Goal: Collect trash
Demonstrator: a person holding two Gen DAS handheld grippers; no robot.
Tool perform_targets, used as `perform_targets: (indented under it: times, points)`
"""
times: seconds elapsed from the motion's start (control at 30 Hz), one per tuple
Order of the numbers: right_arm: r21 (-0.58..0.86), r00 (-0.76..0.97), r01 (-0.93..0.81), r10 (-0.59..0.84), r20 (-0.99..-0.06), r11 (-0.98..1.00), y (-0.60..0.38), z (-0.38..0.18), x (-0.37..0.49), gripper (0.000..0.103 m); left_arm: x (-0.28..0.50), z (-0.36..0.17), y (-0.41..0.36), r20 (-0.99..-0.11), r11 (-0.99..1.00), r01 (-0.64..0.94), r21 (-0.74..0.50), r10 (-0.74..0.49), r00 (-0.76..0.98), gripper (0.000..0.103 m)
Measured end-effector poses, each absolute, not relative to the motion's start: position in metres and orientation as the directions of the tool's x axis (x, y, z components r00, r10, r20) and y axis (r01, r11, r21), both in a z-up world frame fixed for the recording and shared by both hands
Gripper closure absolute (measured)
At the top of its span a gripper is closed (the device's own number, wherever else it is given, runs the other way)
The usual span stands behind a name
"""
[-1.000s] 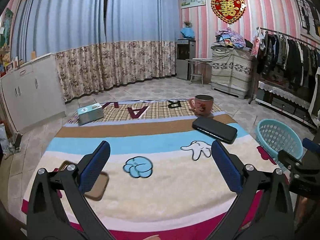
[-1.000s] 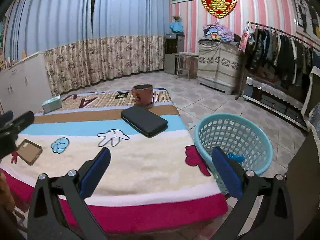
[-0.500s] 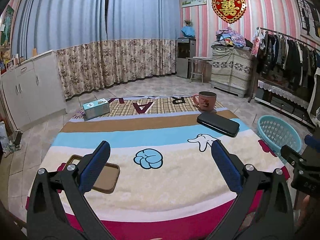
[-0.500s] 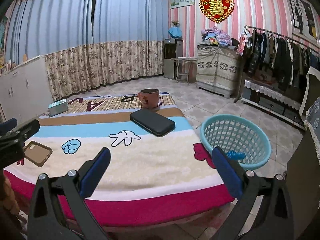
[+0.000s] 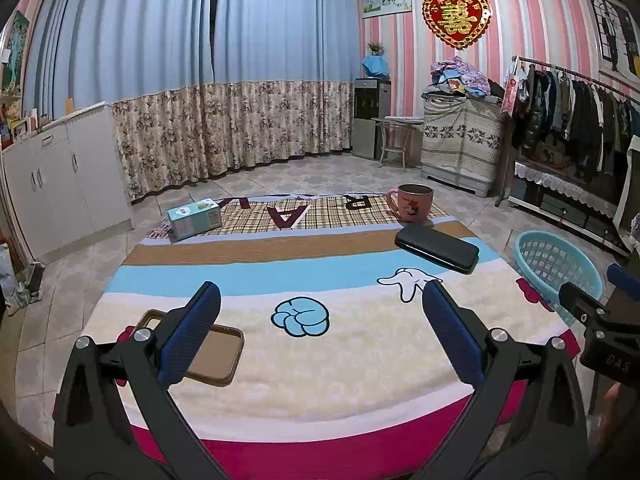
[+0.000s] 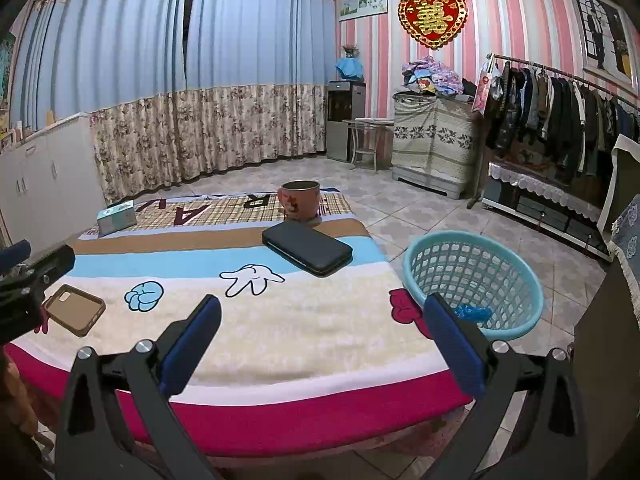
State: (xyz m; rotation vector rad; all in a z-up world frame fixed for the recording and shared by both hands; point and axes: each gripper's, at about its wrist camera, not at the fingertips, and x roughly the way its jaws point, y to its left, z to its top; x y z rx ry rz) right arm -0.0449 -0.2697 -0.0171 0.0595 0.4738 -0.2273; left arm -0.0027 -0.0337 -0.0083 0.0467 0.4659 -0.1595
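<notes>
Inside basket (image 6: pixel 516 280), blue scrap (image 6: pixel 472 313), right view only

The right hand-held gripper (image 6: pixel 320 328) hangs over the near edge of the tabletop (image 6: pixel 320 344), its 2 blue-padded fingers (image 6: pixel 192 344) spread wide with nothing between them. On the striped cloth lie a black case (image 6: pixel 307 247), a pink mug (image 6: pixel 300 200) just behind it, a teal box (image 6: pixel 116 218) and a brown phone case (image 6: pixel 74 309). The left hand-held gripper (image 6: pixel 38 268) shows at the left edge. On the floor just right of the tabletop stands a teal basket (image 6: pixel 516 312) holding a blue scrap (image 6: pixel 472 313).
</notes>
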Motion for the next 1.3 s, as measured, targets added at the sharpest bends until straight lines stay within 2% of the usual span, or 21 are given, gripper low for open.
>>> perform_targets:
  times: [1.3]
  points:
    - [0.003, 0.876, 0.227, -0.203, -0.438, 0.974, -0.2698, -0.0138, -0.0442, 0.004, -0.0032, -0.0051, -0.0342, -0.442, 0.988, 0.152, 0.017, -0.129, 0.888, 0.005]
